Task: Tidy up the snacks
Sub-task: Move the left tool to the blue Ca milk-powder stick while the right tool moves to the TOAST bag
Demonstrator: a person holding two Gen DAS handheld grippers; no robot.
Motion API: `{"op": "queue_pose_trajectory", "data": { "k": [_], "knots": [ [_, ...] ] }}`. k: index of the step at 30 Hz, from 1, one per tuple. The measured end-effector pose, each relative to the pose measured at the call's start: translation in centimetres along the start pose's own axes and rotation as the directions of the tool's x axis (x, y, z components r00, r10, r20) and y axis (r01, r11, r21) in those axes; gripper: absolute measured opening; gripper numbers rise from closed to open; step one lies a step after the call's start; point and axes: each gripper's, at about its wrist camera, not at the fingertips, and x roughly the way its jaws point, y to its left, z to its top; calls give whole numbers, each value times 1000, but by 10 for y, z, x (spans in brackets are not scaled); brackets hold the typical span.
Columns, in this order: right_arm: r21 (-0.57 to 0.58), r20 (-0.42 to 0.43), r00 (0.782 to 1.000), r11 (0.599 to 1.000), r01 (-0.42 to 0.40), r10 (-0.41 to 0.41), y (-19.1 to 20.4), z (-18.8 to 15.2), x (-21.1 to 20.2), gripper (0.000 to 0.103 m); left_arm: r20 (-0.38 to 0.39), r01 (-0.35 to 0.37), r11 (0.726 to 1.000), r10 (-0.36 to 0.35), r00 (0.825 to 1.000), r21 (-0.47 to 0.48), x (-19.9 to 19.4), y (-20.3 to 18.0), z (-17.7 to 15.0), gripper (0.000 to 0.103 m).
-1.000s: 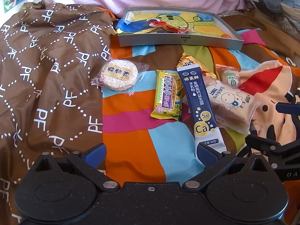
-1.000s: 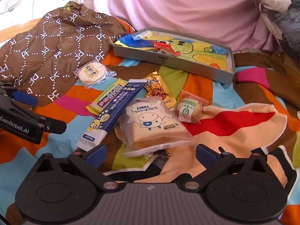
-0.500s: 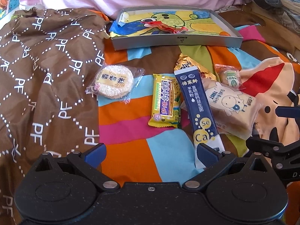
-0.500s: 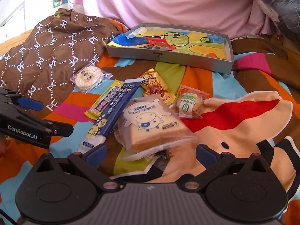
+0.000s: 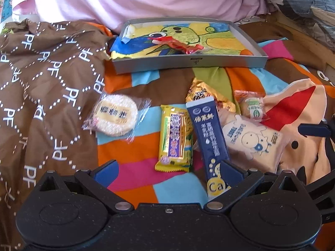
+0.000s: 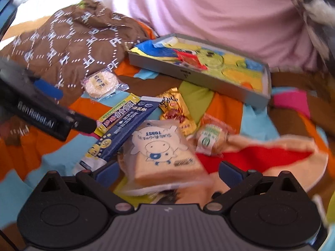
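I count six wrapped snacks on my blanket: one rice cracker point(image 5: 115, 115), one yellow bar point(image 5: 174, 141), one blue sachet point(image 5: 209, 138), one gold packet point(image 5: 204, 94), one toast pack point(image 5: 251, 140), one small cake point(image 5: 252, 107). One tray point(image 5: 188, 61) holds one red wrapper point(image 5: 178, 45).

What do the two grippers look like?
The left gripper has a black speckled body with two round housings, silver screws and blue finger pads. Seen from the right camera, its side carries white "GenRobot.AI" lettering. The right gripper matches it, except for a ribbed grey centre plate.
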Motion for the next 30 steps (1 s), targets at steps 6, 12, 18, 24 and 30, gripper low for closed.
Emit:
{"op": "queue_pose_trajectory", "data": {
  "k": [6, 12, 18, 24, 30],
  "knots": [
    [-49, 1, 997, 996, -77, 77, -4, 4, 17, 103, 17, 29, 999, -30, 999, 38, 9, -10, 8, 102],
    [-97, 30, 997, 993, -62, 66, -1, 1, 31, 103, 1, 53, 996, -53, 999, 65, 27, -22, 14, 102],
    [-128, 53, 996, 990, -63, 70, 3, 0, 40, 103, -52, 77, 997, -77, 996, 8, 49, -19, 19, 99],
    [-135, 52, 996, 989, -67, 75, 4, -1, 44, 103, -69, 101, 994, -102, 992, -29, 58, -18, 23, 94],
    [-117, 40, 996, 990, -76, 81, 1, -1, 47, 103, -93, 143, 986, -151, 984, -83, 61, -15, 27, 82]
  ]
}}
